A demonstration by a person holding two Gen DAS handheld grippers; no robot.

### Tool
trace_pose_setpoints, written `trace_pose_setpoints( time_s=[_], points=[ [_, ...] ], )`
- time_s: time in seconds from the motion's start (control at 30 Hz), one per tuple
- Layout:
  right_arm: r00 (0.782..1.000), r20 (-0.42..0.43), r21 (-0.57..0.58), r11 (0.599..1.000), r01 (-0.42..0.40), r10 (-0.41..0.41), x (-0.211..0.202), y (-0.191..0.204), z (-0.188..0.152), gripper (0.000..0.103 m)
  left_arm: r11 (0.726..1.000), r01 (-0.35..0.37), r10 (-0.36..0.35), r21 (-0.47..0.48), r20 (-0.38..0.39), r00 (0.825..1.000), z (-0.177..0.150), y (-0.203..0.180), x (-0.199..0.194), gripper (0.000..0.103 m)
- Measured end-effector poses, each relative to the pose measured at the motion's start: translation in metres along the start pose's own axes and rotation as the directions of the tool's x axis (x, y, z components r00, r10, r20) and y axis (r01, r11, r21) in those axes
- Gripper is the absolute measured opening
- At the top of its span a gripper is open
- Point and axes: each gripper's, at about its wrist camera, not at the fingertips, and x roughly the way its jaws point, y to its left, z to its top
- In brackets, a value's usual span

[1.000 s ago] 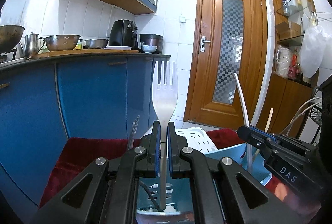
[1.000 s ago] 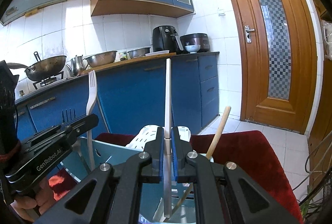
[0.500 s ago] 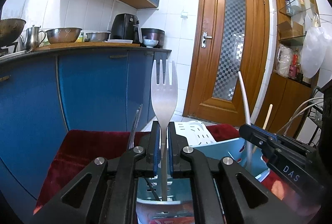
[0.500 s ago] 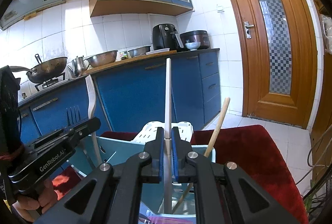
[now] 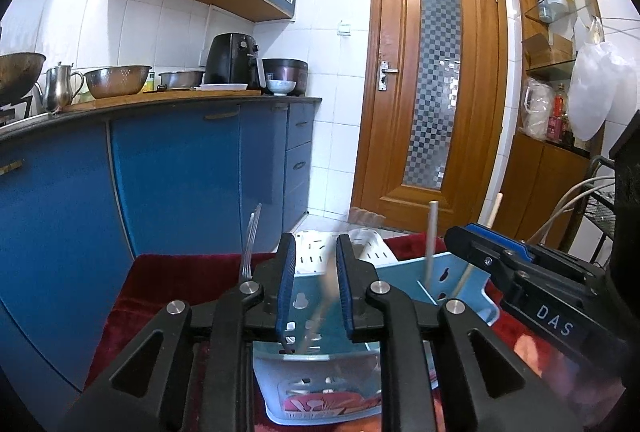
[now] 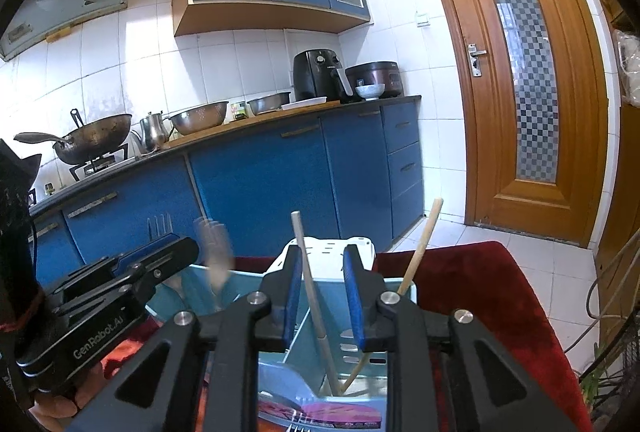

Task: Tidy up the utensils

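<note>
White chopstick [image 6: 310, 280] leans upright between the opening right tool [image 6: 320, 296], untouched.

White-tiled kitchen, blue cabinets [image 5: 180, 172], wooden door [image 5: 432, 80].

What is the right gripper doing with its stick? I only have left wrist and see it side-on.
Observer: The right gripper has its jaws opening. The pale stick leans between them, not clamped.
Operator: Where is its bottom end?
Observer: Down in the blue caddy, right of the divider, meeting the wooden chopstick near the floor.
Operator: My fork is just blur. Any clearer there?
Observer: The white fork is blurred there too. It is tines up, left of the divider, just past the left gripper, whose jaws are opening.
</note>
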Motion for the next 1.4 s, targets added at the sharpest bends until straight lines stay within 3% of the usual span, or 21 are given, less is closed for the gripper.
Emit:
trace_pose_setpoints(
  time_s=[0.73, 1.03, 1.4],
  points=[
    [0.999, 0.001, -0.032, 0.999, 0.043, -0.043, -0.065, 0.025, 0.000, 0.024, 1.000, 0.017, -0.016, 0.023, -0.004, 1.000, 0.004, -0.009, -0.073, 0.020],
    [0.996, -0.080, 0.002, 0.999, 0.051, -0.051, -0.088, 0.024, -0.021, 0.024, 0.999, 0.008, -0.004, 0.037, -0.090, 0.996, -0.011, -0.014, -0.097, 0.020],
    [0.974, -0.213, 0.020, 0.996, 0.083, -0.077, -0.101, 0.021, -0.056, 0.024, 0.997, 0.039, -0.025, 0.059, -0.218, 0.976, -0.046, -0.024, -0.112, 0.020]
  ],
)
